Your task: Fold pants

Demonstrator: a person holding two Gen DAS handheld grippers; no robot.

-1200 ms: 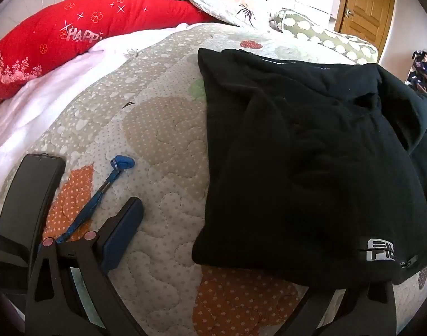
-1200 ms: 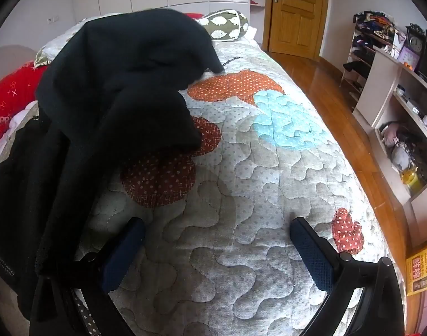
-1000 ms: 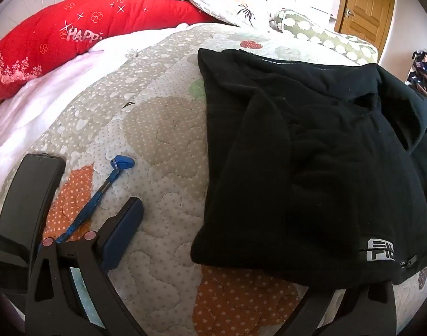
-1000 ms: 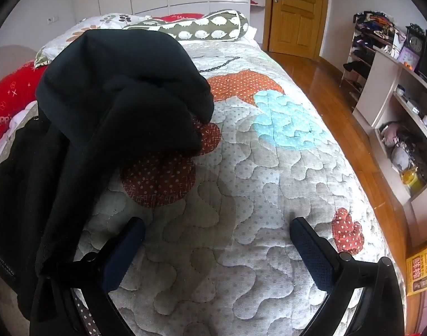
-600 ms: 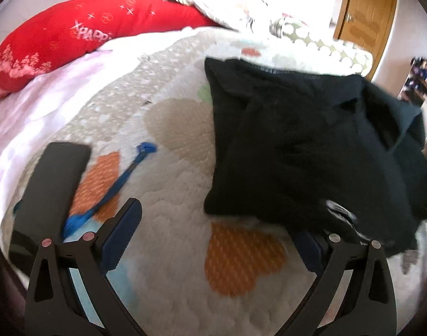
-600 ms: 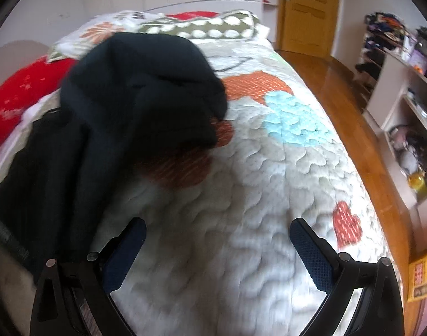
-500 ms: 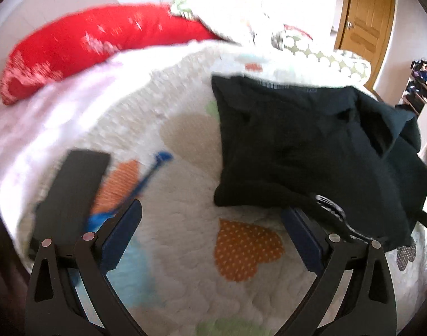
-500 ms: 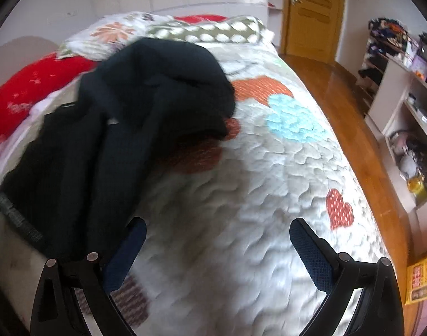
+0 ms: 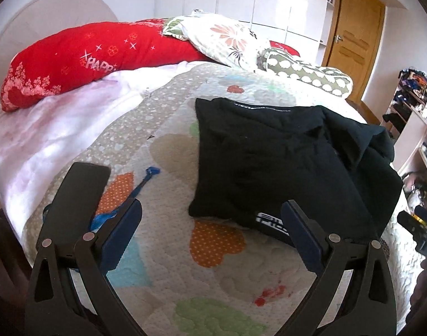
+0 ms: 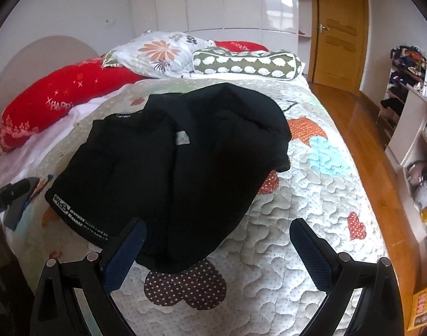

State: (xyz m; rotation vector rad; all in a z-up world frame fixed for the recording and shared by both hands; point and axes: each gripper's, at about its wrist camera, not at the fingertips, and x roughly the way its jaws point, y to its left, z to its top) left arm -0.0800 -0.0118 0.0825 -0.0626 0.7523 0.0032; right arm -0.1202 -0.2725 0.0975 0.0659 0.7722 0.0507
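While both jaws gape empty: folded black pants [image 9: 272, 165] on the quilt [image 9: 168, 254].

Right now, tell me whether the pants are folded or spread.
Folded: the pants lie doubled in a loose black bundle on the quilt, layers overlapping.
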